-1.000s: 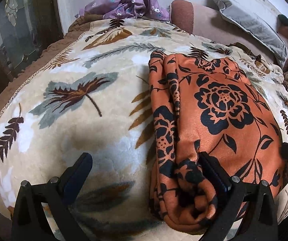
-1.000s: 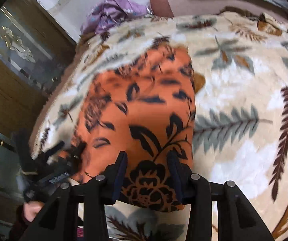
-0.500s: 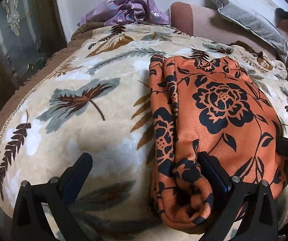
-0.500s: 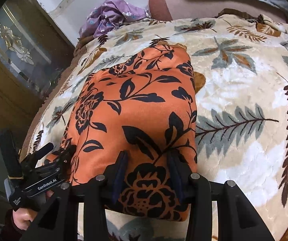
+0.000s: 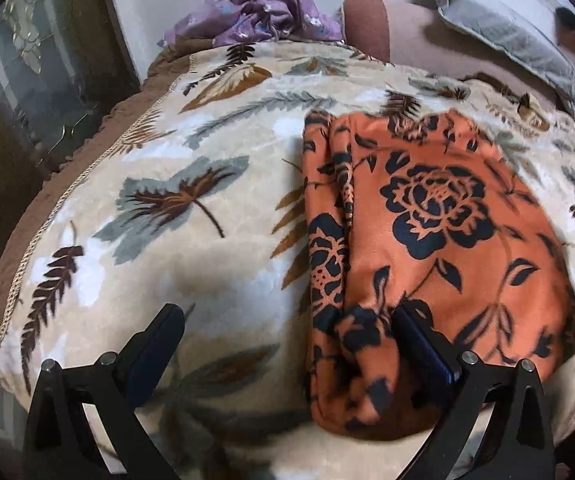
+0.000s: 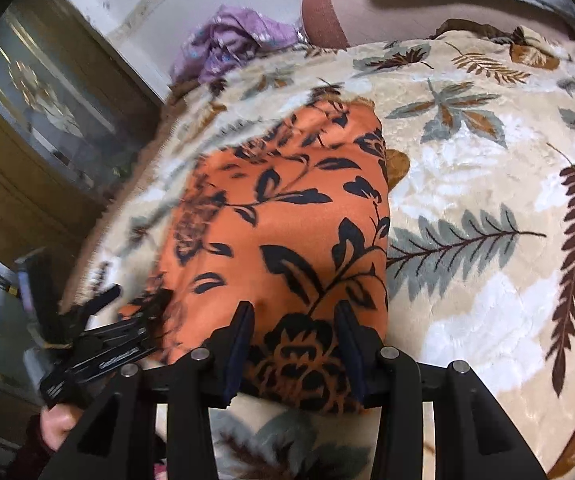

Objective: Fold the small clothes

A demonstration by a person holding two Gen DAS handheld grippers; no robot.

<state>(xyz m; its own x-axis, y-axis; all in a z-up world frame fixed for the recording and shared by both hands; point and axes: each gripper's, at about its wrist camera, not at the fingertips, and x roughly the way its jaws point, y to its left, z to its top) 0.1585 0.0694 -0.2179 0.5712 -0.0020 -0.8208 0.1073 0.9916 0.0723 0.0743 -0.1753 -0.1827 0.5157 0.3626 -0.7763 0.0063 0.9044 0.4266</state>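
- So, an orange flowered garment (image 5: 439, 216) is laid out on a leaf-print blanket (image 5: 191, 208), already folded into a long narrow strip, with its long axis running away from both grippers toward the pillows (image 5: 499, 24).
- Its near short end is what both grippers are sitting at, so the far end is the free one.
- The right gripper (image 6: 295, 344) is set partway open, with the near edge of the cloth bunched between its two fingers; it looks pinched there, though real pressure can't be confirmed from the picture.
- The left gripper (image 5: 287, 344) is spread wide. One finger (image 5: 423, 348) is pressed against the rolled near corner of the garment, the other finger (image 5: 155, 344) is over bare blanket, so nothing is gripped.
- In the right wrist view the left gripper can be seen just beside the garment's left near corner, held in a hand (image 6: 57, 420).
- Probably the near end gets carried over toward the far end next, folding across the long axis. The right gripper is better placed for that, being centred on the edge.
- A purple bundle of cloth (image 5: 263, 12) is left at the far edge, well apart.
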